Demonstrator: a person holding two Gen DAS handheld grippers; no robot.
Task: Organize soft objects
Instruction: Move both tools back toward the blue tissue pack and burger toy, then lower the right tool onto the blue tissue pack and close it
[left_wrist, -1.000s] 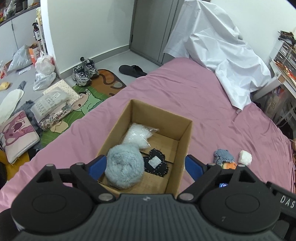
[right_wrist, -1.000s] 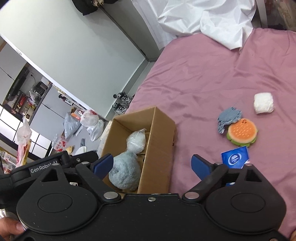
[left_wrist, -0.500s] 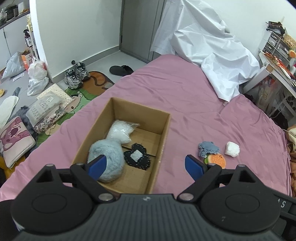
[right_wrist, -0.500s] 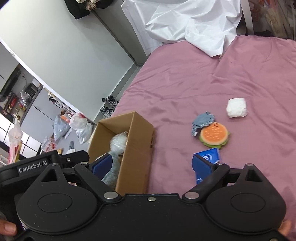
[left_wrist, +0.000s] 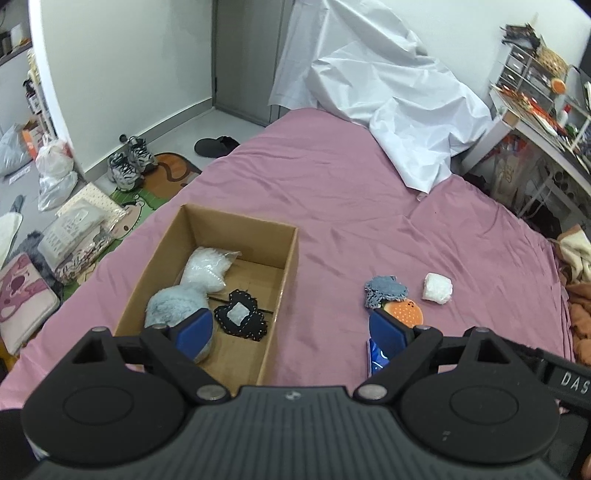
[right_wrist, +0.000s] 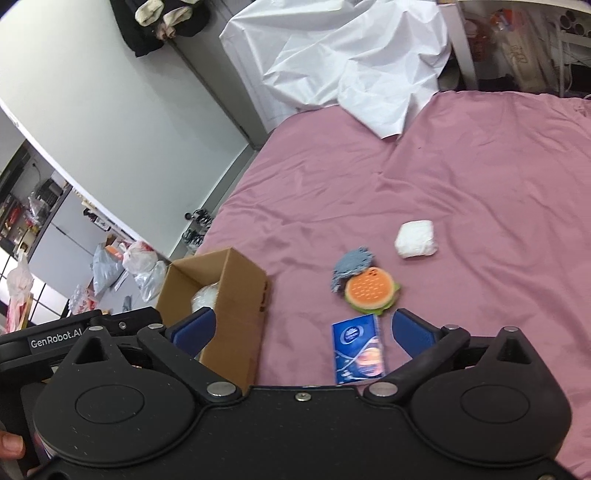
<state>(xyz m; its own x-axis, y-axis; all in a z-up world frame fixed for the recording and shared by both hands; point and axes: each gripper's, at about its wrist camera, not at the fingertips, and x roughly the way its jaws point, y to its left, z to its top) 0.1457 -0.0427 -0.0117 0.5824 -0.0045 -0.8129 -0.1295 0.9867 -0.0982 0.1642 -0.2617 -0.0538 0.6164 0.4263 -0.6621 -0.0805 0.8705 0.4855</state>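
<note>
Both the left gripper (left_wrist: 291, 328) and right gripper (right_wrist: 301, 332) are wide open and hold nothing above the bed (right_wrist: 480, 177), between the box (left_wrist: 236, 225) and the burger toy (right_wrist: 371, 290).

Box (left_wrist: 284, 254) left of burger toy (right_wrist: 371, 291) on bed (left_wrist: 332, 192)

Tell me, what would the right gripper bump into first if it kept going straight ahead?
Probably the blue packet, which lies on the pink bedsheet between the open fingers of the right gripper. The burger-shaped toy sits just beyond it. Depth is hard to judge.
</note>
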